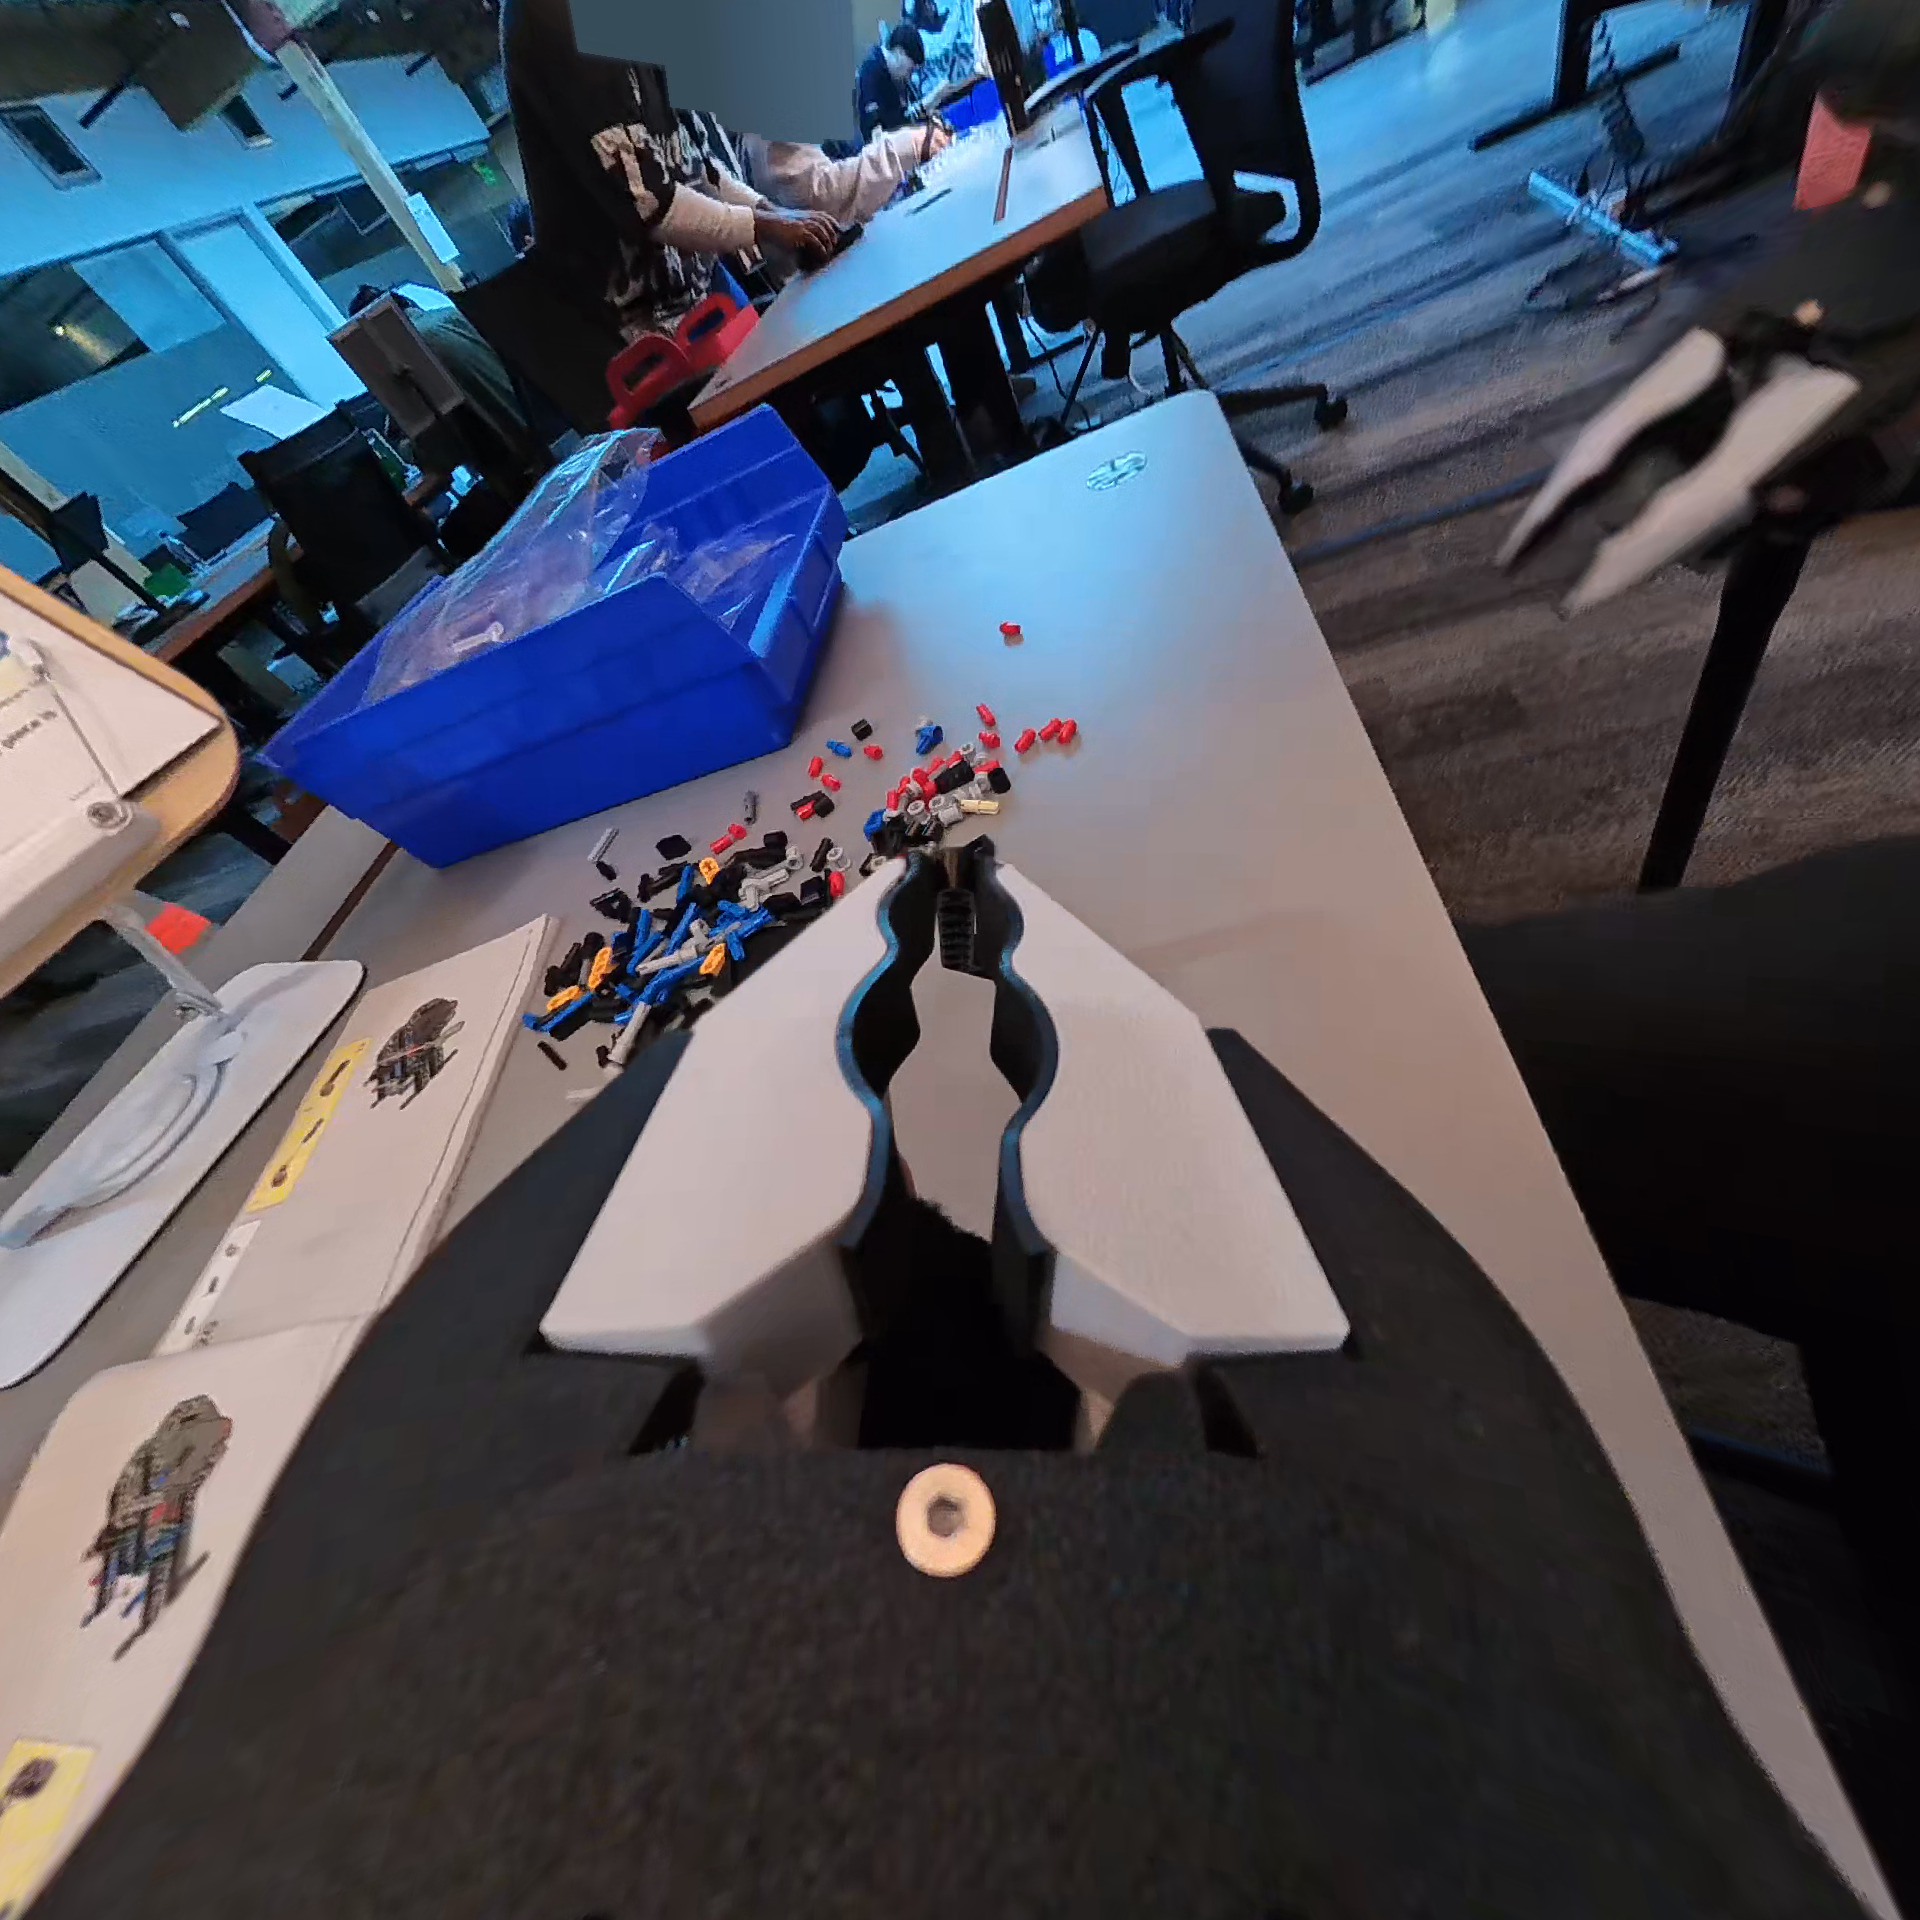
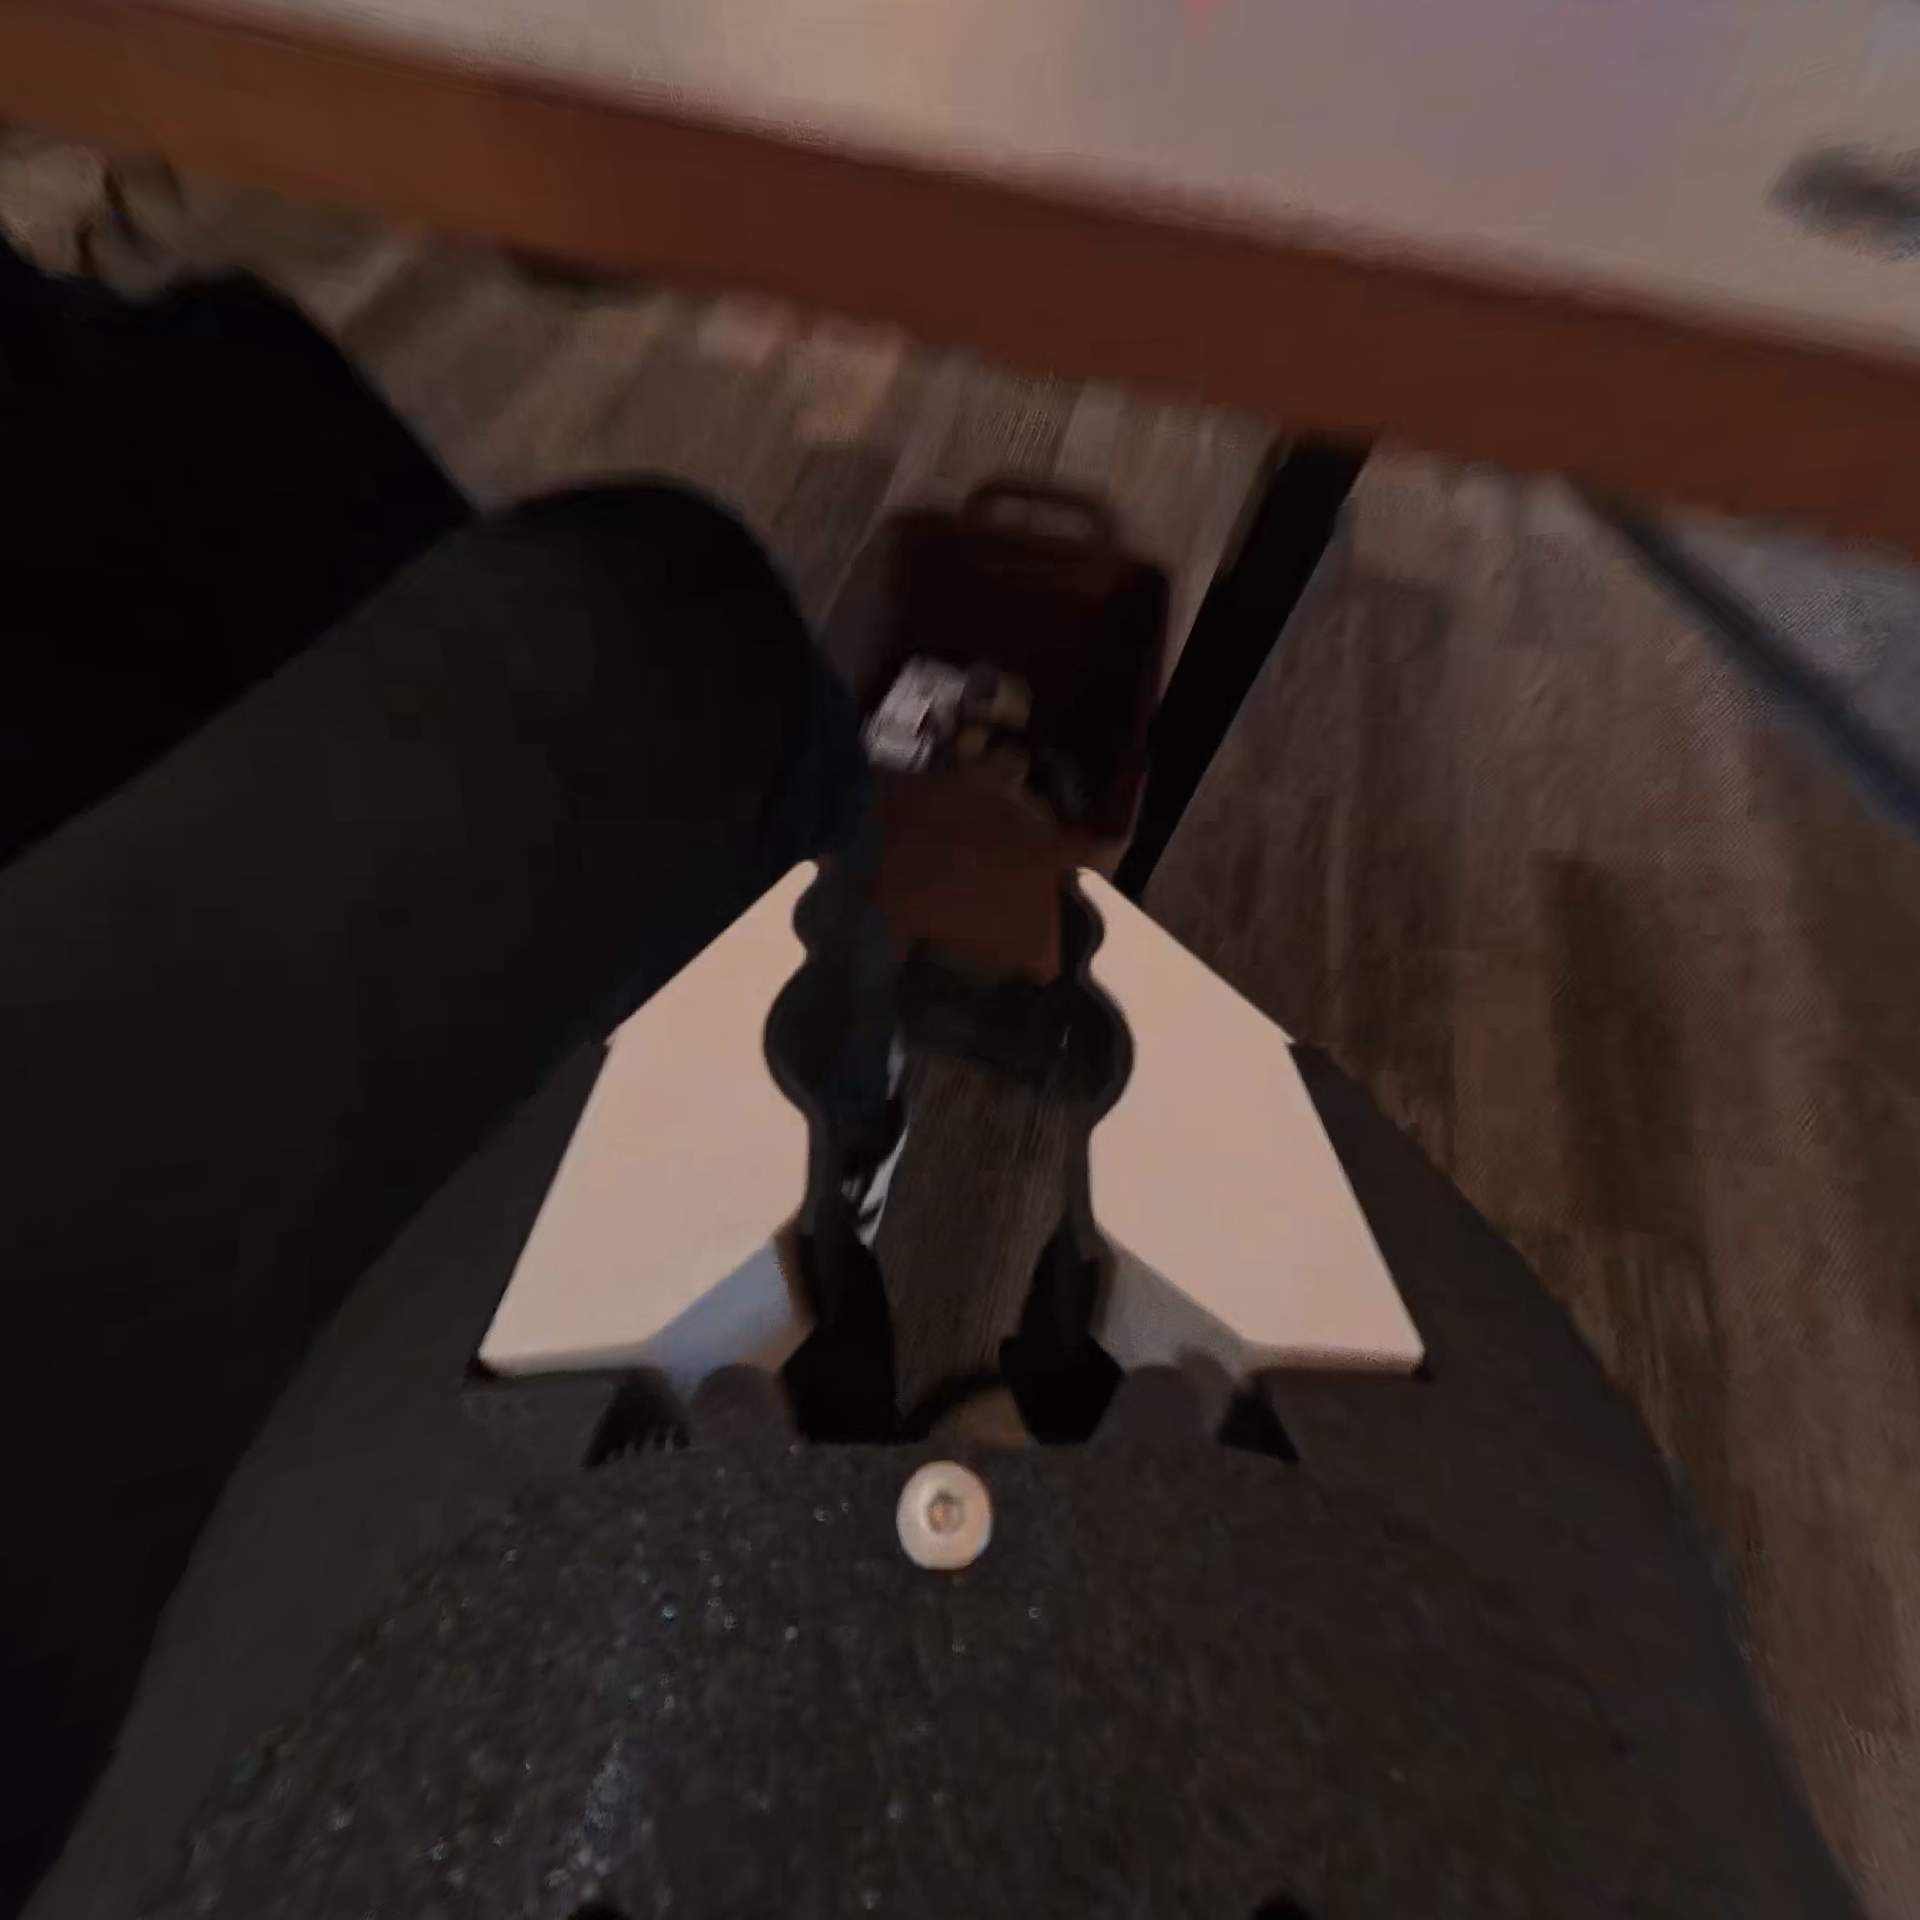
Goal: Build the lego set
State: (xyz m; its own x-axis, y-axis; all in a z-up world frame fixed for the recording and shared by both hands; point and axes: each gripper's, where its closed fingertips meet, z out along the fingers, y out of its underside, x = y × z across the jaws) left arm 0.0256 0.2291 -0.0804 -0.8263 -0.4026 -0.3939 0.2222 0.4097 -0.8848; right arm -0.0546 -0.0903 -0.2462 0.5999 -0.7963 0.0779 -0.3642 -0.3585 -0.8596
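Grey table (image 1: 1195, 665): bears loose pieces (image 1: 727, 914) beside a blue bin (image 1: 582, 727); booklet (image 1: 416, 1122) lies open at left.
Progress: early by appearance; no built model visible, most pieces unsorted.
Left gripper (image 1: 951, 862): clenched on 1 black ribbed part (image 1: 958, 925), over the pile's near edge.
Part axis: long axis runs along the fingers, pointing away from the camera.
Right gripper (image 2: 951, 883): off the table edge, blurred; appears to carry a small grey-black assembly (image 2: 935, 717), grip uncertain.

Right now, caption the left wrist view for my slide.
Left tool shut on a small black piece above scattered Lego parts, beside a blue bin.
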